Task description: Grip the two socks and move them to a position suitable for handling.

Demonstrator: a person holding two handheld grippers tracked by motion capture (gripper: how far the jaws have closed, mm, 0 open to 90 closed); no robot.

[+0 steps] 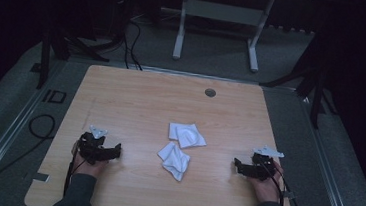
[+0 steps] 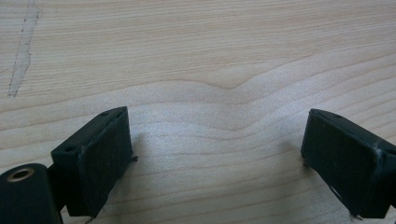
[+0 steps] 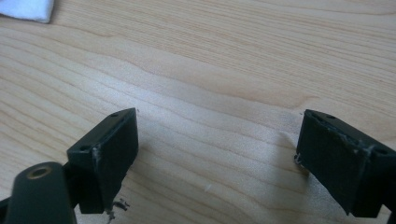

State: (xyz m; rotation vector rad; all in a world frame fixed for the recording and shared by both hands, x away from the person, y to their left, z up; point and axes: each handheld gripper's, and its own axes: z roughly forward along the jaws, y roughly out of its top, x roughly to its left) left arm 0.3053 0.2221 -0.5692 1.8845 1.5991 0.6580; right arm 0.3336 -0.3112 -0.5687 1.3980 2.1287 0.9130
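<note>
Both black tongs, left [image 1: 115,152] and right [image 1: 236,166], carry a grey three-cornered plate on top, brass-ringed screw holes, worn dark pads [image 2: 100,163] and trailing black cables; the sleeves are dark grey.

The high view is dim and slightly soft; the surroundings sink into near black beyond the wooden table [image 1: 135,104]. Both gripper views are bright and evenly lit, with wood grain sharp. The black jaws throw faint, soft shadows and blur slightly at the bottom edge.
</note>
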